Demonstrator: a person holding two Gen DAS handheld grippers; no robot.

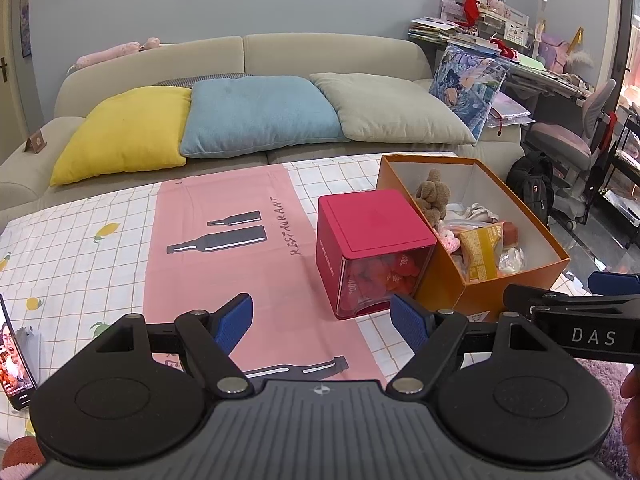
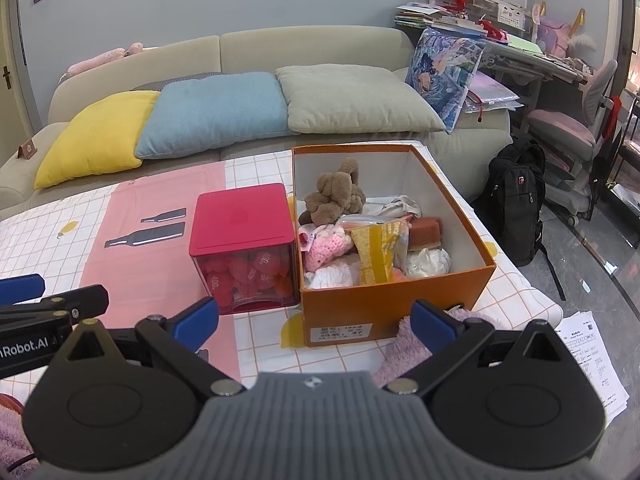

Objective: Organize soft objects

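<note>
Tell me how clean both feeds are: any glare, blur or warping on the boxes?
Left wrist: sharp, even light; fisheye bows the sofa; slight sheen on the red box window. Right wrist: equally sharp, orange box contents readable, dark vignette at the corners, glare only on the floor.

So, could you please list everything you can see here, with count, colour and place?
table cloth: 1, white checks with a pink middle, covering the table
cube box: 1, red lid, clear front, red soft pieces inside, left of the cardboard box
cardboard box: 1, orange, open, on the table's right part
plush toy: 1, brown, at the back in the cardboard box
knitted toy: 1, pink, inside the cardboard box
snack bag: 1, yellow, inside the cardboard box
cushions: 3 in a row, yellow, blue, grey-green, on the sofa
sofa: 1, beige, behind the table
backpack: 1, black, on the floor at right
phone: 1, screen lit, table's left edge
left gripper: black, blue pads, open
right gripper: same, open
</note>
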